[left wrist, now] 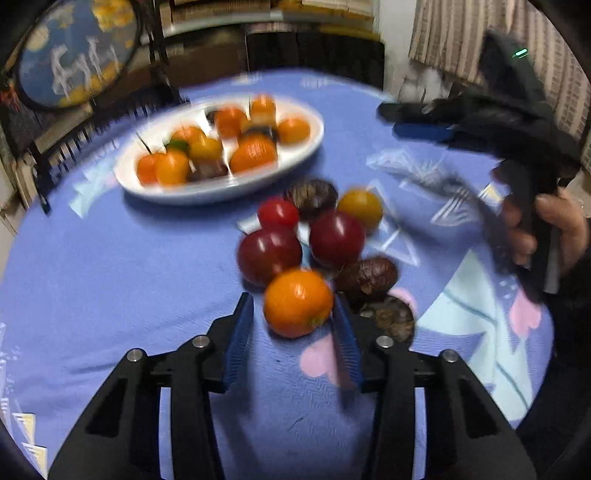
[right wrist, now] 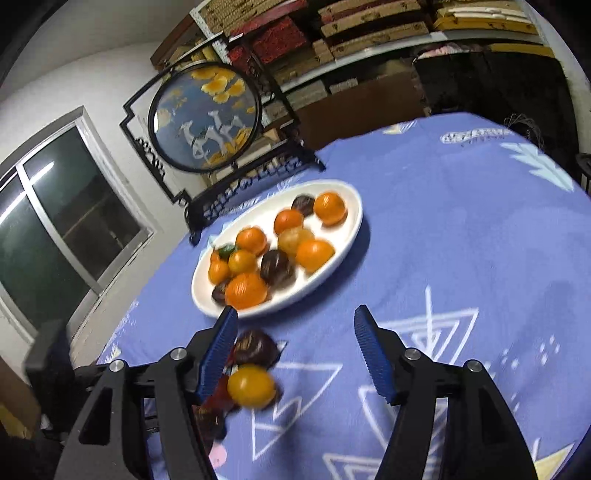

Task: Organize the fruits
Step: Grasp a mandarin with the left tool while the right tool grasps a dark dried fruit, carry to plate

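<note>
In the left wrist view my left gripper (left wrist: 293, 297) is shut on an orange fruit (left wrist: 297, 302), which sits between its blue pads on the blue cloth. Just beyond it lies a pile: two dark red fruits (left wrist: 269, 254), a small red one (left wrist: 277, 213), a yellow one (left wrist: 360, 207) and brown ones (left wrist: 367, 277). A white oval plate (left wrist: 310, 147) behind holds several orange and dark fruits. My right gripper (right wrist: 295, 310) stands open with nothing gripped; a yellow fruit (right wrist: 251, 386) and a dark one (right wrist: 255, 347) lie beside its left finger. The white plate (right wrist: 351, 236) lies ahead of it.
A round framed picture on a black stand (right wrist: 205, 118) rises at the table's far edge behind the plate. Shelves of boxes (right wrist: 369, 33) fill the back wall. A person's hand (left wrist: 546, 229) holds the right gripper (left wrist: 402, 120) over the table's right side.
</note>
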Available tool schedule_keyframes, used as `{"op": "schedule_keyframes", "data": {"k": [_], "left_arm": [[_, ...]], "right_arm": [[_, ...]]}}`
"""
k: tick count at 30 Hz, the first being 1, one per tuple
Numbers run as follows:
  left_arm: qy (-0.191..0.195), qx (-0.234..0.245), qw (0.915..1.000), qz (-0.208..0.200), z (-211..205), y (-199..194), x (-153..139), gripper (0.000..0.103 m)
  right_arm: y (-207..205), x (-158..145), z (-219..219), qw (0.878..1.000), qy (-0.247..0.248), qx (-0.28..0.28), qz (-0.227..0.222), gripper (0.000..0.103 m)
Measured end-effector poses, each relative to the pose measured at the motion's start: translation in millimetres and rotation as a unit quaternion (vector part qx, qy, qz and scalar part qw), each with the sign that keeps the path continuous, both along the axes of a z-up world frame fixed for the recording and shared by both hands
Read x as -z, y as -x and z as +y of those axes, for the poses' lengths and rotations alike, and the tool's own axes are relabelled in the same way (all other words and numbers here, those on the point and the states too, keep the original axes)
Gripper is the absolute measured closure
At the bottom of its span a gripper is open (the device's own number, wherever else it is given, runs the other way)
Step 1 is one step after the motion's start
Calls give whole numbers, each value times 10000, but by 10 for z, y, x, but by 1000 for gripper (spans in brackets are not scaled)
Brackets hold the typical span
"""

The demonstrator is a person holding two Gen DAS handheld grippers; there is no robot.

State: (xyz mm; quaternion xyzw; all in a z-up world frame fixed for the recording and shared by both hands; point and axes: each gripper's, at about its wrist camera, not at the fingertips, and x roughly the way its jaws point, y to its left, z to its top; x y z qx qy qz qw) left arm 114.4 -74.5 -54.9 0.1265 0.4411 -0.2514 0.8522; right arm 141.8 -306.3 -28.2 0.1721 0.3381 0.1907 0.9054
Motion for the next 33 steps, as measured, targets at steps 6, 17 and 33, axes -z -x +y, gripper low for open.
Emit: {"op": "schedule_keyframes", "data": {"k": [6, 17, 33], "left_arm": [[317, -289, 9991, 71, 134, -47, -40, 69], [1292, -805, 9879, -299, 526, -10, -268, 69], [1420, -780, 9858, -434, 572, 32, -325, 69]], "right_arm": [[207, 62, 211, 9983, 72, -569, 133, 37], [479, 208, 848, 9849, 594, -1474, 684, 28], [473, 54, 769, 9868, 472, -1424, 611, 64]]}}
